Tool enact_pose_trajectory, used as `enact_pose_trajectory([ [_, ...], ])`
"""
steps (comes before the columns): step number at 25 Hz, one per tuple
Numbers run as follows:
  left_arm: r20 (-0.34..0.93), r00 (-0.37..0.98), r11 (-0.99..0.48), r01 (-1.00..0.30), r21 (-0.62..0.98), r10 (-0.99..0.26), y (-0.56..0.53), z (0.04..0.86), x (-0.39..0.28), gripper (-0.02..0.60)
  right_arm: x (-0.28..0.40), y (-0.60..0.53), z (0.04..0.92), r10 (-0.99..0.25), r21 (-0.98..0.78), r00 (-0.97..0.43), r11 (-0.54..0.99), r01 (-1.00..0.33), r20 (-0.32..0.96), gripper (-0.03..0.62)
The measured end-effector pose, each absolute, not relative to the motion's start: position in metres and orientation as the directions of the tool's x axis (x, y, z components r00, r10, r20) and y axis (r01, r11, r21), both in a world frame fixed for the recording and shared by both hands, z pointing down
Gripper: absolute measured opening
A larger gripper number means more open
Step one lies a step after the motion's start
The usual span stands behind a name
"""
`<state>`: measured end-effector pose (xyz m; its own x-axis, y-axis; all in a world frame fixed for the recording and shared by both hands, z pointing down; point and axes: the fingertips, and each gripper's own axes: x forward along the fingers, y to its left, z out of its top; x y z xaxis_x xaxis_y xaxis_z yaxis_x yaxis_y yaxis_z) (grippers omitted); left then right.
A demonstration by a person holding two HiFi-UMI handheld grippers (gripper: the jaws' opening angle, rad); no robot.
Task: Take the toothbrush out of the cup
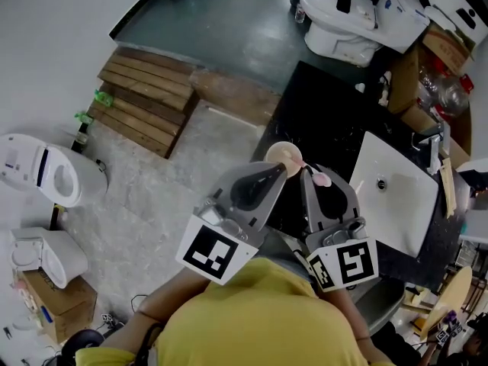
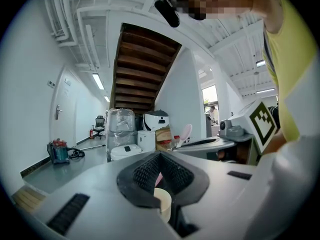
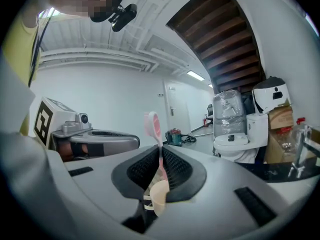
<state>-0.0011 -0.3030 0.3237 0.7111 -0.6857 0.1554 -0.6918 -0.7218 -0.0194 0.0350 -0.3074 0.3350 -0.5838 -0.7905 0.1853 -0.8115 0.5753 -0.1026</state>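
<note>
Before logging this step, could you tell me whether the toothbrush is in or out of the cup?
In: the toothbrush stem runs down into the cup, with the right claw shut on it.

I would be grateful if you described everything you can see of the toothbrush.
The toothbrush is pink and plastic-looking, with a slim handle and a broader, rounded head. It stands almost upright, head up, its handle pinched between the jaws of the right gripper. Its lower end reaches the rim of the cream cup; whether it sits inside cannot be told.
</note>
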Motion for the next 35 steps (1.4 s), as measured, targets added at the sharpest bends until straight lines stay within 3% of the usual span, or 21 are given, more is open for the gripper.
enact_pose_trajectory([
  [35,0.024,0.731,-0.731,-0.680,-0.047,-0.682,-0.256,0.271,-0.011,0.008,0.019,-0.246,0.275,-0.770,0.031,-0.616,0.629,-0.777,0.167,0.038],
])
